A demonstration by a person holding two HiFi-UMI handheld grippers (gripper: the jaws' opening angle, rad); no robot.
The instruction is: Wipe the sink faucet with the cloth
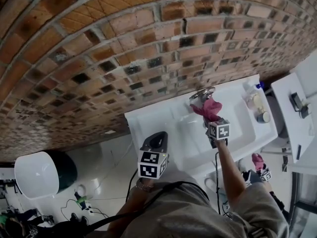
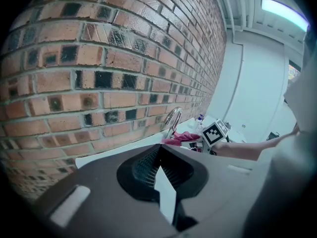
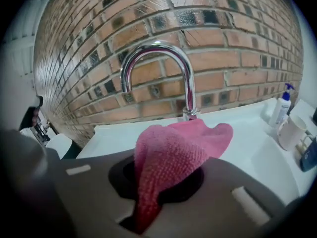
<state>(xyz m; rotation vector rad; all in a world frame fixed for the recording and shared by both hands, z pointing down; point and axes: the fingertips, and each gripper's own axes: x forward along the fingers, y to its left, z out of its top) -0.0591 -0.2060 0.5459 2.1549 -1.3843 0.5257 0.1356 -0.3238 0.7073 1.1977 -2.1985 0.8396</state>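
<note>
A chrome gooseneck faucet (image 3: pixel 163 73) rises from the back of a white sink (image 1: pixel 163 118) against the brick wall. It also shows small in the head view as the faucet (image 1: pixel 202 94) and in the left gripper view as the faucet (image 2: pixel 172 119). My right gripper (image 1: pixel 213 120) is shut on a pink cloth (image 3: pixel 168 157), whose loose end lies just before the faucet's base. That cloth (image 1: pixel 209 109) hangs over the basin. My left gripper (image 1: pixel 154 142) is shut and empty, held back at the sink's left front edge.
A white pump bottle (image 3: pixel 281 108), a white mug (image 3: pixel 293 132) and a dark container (image 3: pixel 309 155) stand on the sink's right ledge. A white bin (image 1: pixel 37 175) sits on the floor at left. A white cabinet (image 1: pixel 292 118) stands at right.
</note>
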